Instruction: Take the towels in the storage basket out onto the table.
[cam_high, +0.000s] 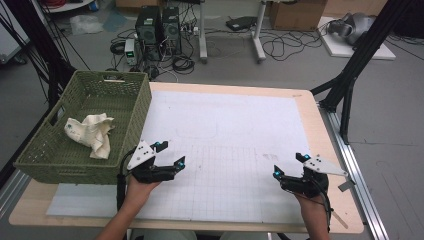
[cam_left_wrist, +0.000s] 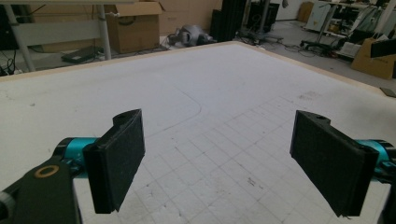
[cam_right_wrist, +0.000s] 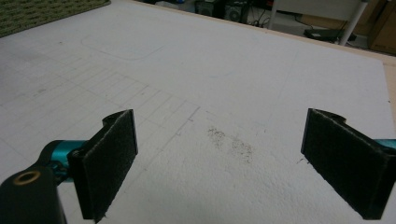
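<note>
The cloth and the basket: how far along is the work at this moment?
Looks done: the cloth lies crumpled inside the green basket, at the table's left edge. In hand: nothing; the left gripper and the right gripper are both open over the white mat, jaws wide apart. Left: probably little, since no other loose item lies on the mat.

There are no words, numbers or signs to read in any of these pictures. The white mat (cam_high: 225, 125) on the desk has only thin grid lines and a curved line drawn on it. The brown boxes (cam_left_wrist: 135, 23) far behind are too blurry to read.
</note>
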